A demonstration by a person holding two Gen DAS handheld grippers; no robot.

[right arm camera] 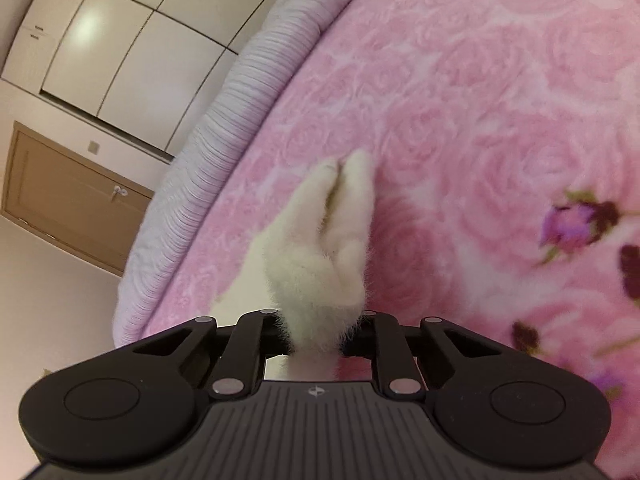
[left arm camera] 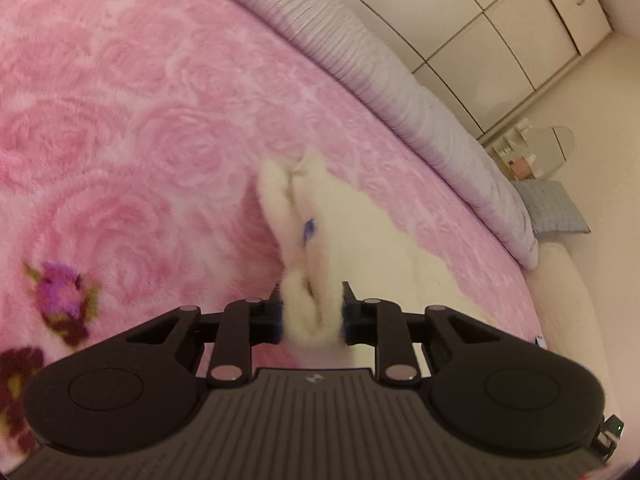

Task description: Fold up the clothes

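Observation:
A white fluffy garment (left arm camera: 304, 240) is bunched between the fingers of my left gripper (left arm camera: 312, 316), which is shut on it; a small blue mark shows on the fabric. More of the white cloth trails off to the lower right over the bed. In the right wrist view my right gripper (right arm camera: 316, 332) is likewise shut on a fuzzy white fold of the garment (right arm camera: 324, 248), which sticks out forward past the fingers. Both grippers hang above a pink rose-patterned blanket (left arm camera: 120, 120) (right arm camera: 480, 120). The fingertips are mostly buried in the fabric.
A lilac ribbed pillow or duvet roll (left arm camera: 360, 48) (right arm camera: 224, 120) runs along the bed's far edge. Beyond it stand cream wardrobe doors (left arm camera: 500, 20) (right arm camera: 120, 40), a wooden door (right arm camera: 68, 196), a small dressing table with a mirror (left arm camera: 536, 152) and a grey cushion (left arm camera: 552, 208).

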